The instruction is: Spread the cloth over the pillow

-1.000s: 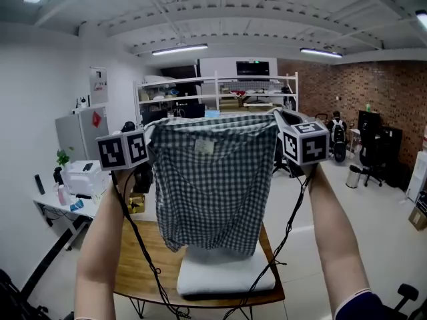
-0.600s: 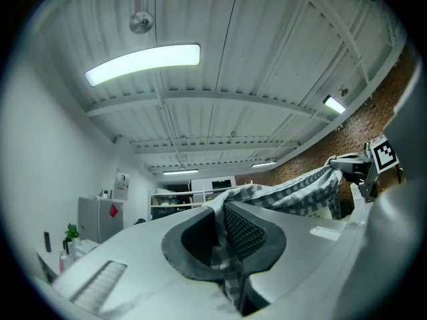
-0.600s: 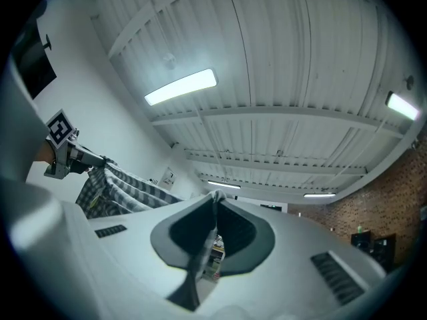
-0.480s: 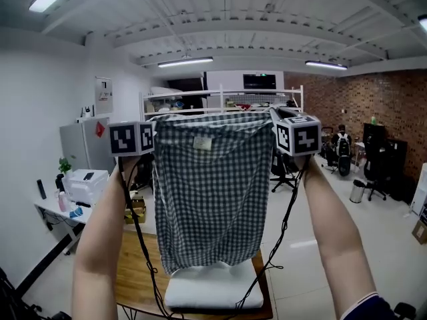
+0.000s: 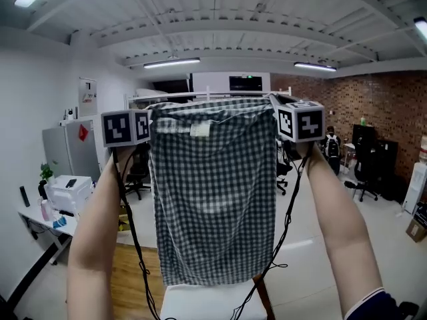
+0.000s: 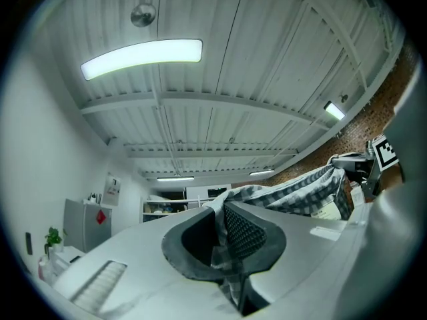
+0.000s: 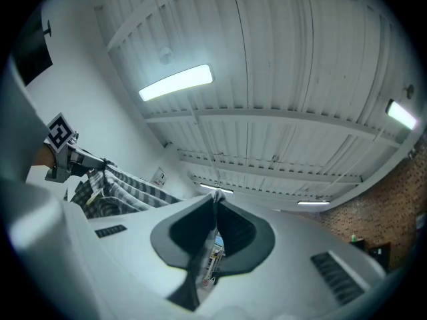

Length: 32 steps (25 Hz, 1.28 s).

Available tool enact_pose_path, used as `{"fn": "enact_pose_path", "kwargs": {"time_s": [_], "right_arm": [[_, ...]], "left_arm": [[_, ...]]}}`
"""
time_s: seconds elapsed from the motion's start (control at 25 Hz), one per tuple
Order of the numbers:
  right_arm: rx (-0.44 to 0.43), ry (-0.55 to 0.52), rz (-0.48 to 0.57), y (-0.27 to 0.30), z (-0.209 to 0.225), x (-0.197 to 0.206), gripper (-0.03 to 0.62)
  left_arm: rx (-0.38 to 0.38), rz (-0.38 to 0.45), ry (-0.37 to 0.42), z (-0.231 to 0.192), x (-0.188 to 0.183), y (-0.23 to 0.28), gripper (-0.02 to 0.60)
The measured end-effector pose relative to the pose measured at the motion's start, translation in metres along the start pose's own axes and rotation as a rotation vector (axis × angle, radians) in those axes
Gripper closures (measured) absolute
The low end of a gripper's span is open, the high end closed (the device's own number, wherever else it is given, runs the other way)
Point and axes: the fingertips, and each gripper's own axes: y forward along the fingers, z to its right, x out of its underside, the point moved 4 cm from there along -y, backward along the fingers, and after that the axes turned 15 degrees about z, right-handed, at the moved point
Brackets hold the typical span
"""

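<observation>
In the head view a green-and-white checked cloth [image 5: 213, 192] hangs flat in front of me, held by its two top corners. My left gripper [image 5: 151, 114] is shut on the left corner and my right gripper [image 5: 274, 103] on the right corner. Below the hem, the white pillow [image 5: 203, 303] lies on a wooden table [image 5: 130, 282]. In the left gripper view, cloth [image 6: 293, 193] is pinched in the left gripper [image 6: 221, 210] and runs right. In the right gripper view, the right gripper [image 7: 215, 200] clamps a thin fold, and the cloth [image 7: 110, 193] stretches off left.
Black cables [image 5: 133, 235] hang from both grippers past the cloth's sides. A grey fridge [image 5: 63, 149] and a white side table [image 5: 47, 212] stand at the left. Shelving [image 5: 167, 99] is behind the cloth, office chairs [image 5: 363, 179] and a brick wall [image 5: 380, 105] at the right.
Both grippers have risen with the cloth stretched between them. The hem has lifted higher above the pillow, which has slid toward the bottom of the head view.
</observation>
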Motion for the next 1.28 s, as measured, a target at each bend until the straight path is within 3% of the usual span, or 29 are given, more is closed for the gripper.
{"fn": "enact_pose_path", "kwargs": {"time_s": [0.48,0.76,1.28], "right_arm": [[0.101,-0.038,-0.016,0.095,-0.003,0.056,0.562],[0.141,-0.026,-0.042,0.140,0.006,0.098,0.563],[0.107,-0.016,-0.086,0.201,0.004,0.180,0.563]], "left_arm": [[0.082,-0.003,-0.039,-0.045,0.049,0.113,0.565],[0.039,-0.018,-0.008,-0.053,0.078,0.171,0.565],[-0.009,-0.065,-0.015,-0.074,0.145,0.235,0.565]]}}
